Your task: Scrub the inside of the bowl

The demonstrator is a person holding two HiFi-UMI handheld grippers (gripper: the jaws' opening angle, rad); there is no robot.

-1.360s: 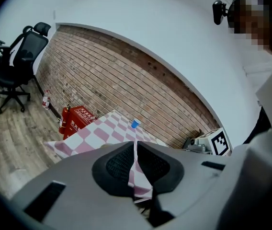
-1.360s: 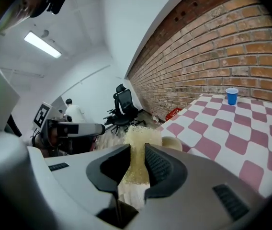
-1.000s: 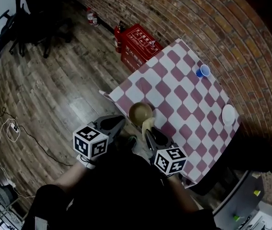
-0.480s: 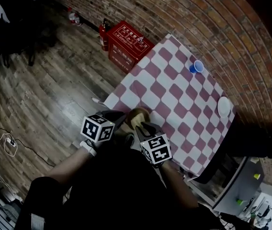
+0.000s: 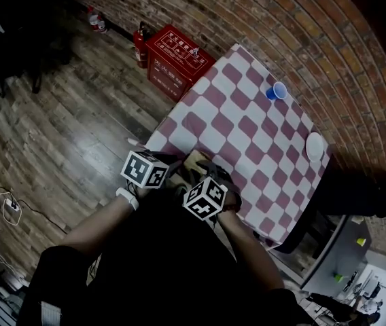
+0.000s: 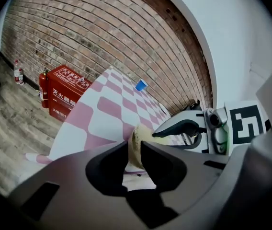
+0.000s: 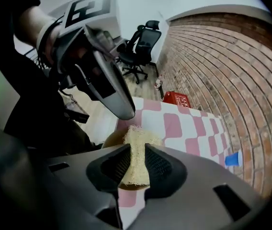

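Observation:
A tan bowl (image 6: 137,145) stands at the near corner of the red-and-white checked table (image 5: 247,124). My left gripper (image 6: 135,153) points at the bowl's near side. Its jaws have just been opening, and the bowl's wall shows in the narrow gap between them; I see no pad pressing on it. My right gripper (image 7: 135,164) is shut on a yellow sponge (image 7: 137,145), held steeply downward over the bowl (image 7: 111,139). In the head view both marker cubes hide most of the bowl (image 5: 193,160).
A blue cup (image 5: 275,91) and a small white dish (image 5: 314,145) sit far across the table by the brick wall. A red box (image 5: 176,60) and extinguishers (image 5: 141,43) stand on the wooden floor left of the table. An office chair (image 7: 143,40) is farther off.
Both grippers have sunk and closed in on the bowl, and their cubes now cover most of it. The right gripper has rolled and tipped downward with the sponge.

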